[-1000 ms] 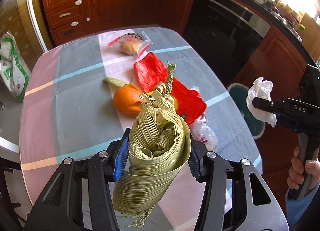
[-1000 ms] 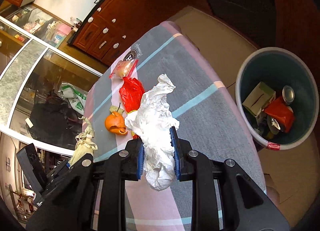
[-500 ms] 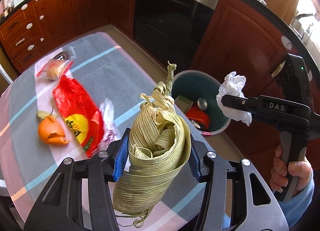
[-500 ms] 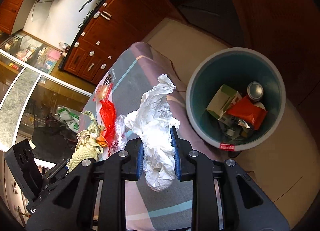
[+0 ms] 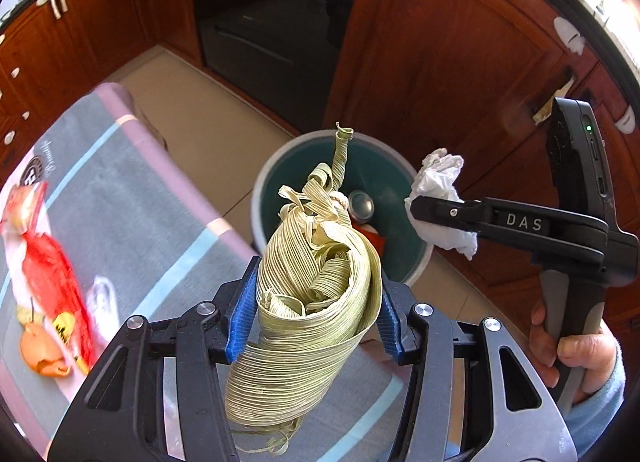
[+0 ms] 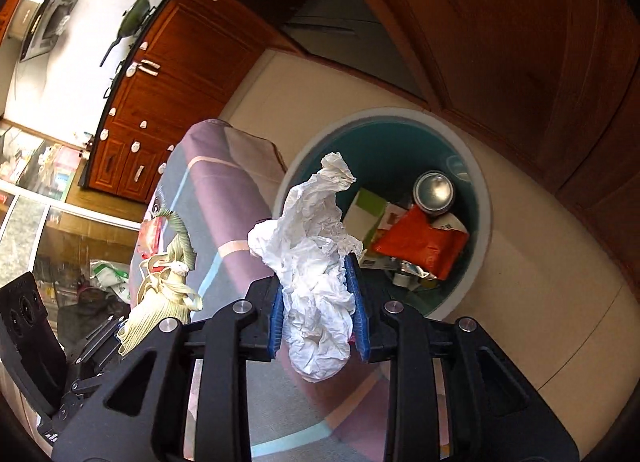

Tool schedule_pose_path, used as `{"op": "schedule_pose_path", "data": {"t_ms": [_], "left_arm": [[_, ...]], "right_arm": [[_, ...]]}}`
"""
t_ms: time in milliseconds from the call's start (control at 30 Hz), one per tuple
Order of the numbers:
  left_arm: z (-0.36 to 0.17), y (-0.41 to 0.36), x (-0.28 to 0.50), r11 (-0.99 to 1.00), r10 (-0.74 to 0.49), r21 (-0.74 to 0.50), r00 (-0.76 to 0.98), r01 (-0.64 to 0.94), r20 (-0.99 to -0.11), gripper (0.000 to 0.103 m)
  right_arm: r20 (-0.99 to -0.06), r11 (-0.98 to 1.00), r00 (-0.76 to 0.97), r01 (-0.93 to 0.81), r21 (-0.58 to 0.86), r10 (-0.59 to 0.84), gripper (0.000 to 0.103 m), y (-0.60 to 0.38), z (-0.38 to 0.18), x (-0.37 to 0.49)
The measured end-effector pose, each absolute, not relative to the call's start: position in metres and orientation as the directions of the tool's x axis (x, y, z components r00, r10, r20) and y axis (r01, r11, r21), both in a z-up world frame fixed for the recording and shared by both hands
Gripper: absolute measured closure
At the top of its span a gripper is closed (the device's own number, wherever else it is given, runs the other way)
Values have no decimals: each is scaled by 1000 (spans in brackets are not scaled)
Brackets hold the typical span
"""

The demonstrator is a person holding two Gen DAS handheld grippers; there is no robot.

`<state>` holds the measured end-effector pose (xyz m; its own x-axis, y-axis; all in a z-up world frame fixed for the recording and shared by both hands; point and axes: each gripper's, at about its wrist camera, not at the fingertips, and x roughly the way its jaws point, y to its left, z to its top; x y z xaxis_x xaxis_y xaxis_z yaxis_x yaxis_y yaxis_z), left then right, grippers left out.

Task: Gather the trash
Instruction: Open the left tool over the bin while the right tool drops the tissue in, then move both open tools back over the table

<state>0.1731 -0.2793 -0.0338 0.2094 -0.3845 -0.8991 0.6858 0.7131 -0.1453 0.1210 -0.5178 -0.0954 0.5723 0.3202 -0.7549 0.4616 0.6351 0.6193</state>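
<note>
— Beside the table edge, what is being carried now, and where is it being held?

— A bundle of corn husk (image 5: pixel 316 302) is being clenched between the blue pads (image 5: pixel 240 314) of the left gripper (image 5: pixel 314 314), near the rim of the teal trash bin (image 5: pixel 260 190) but, as it seems, not yet over its opening. A crumpled paper tissue (image 6: pixel 316 282) is being kept between the jaws of the right gripper (image 6: pixel 318 302); these jaws have just been opening a little, yet the tissue is still being touched by both pads.

— What is being risked?

— The tissue is light, so it may be caught on a pad, or be dropped beside the bin onto the floor (image 6: pixel 540 282), because the gripper seems to be at the near rim only. The husk may also be released too early, onto the tablecloth (image 5: pixel 132 202).

— How are the hands being posed?

— Both grippers are being pointed steeply down toward the bin. The right handle is being gripped by a hand (image 5: pixel 576 350) in a light blue sleeve (image 5: pixel 600 402). A red wrapper (image 5: pixel 52 282) and an orange peel (image 5: pixel 44 354) are still lying on the table.
</note>
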Motion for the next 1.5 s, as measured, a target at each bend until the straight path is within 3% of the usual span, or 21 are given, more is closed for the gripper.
{"op": "schedule_pose_path", "data": {"t_ms": [200, 333, 433, 567, 967, 1500], "left_arm": [[-50, -307, 186, 693, -373, -146, 177, 706, -911, 50], [-59, -323, 195, 684, -357, -128, 177, 718, -917, 41], [-60, -328, 199, 689, -353, -115, 193, 715, -916, 26], [-61, -325, 203, 705, -348, -111, 207, 700, -914, 12], [-63, -299, 201, 735, -354, -147, 190, 662, -916, 8], [-36, -235, 182, 782, -394, -180, 249, 597, -885, 5]], "right_arm": [[-769, 627, 557, 487, 608, 313, 70, -527, -105, 132], [-779, 623, 558, 509, 594, 287, 48, -532, -108, 134], [-784, 609, 558, 530, 590, 273, 32, -536, -110, 134], [-795, 600, 543, 550, 581, 272, 27, -537, -115, 135], [-817, 569, 498, 597, 566, 291, 20, -530, -126, 134], [-830, 632, 480, 557, 539, 285, 15, -481, -99, 131]]}}
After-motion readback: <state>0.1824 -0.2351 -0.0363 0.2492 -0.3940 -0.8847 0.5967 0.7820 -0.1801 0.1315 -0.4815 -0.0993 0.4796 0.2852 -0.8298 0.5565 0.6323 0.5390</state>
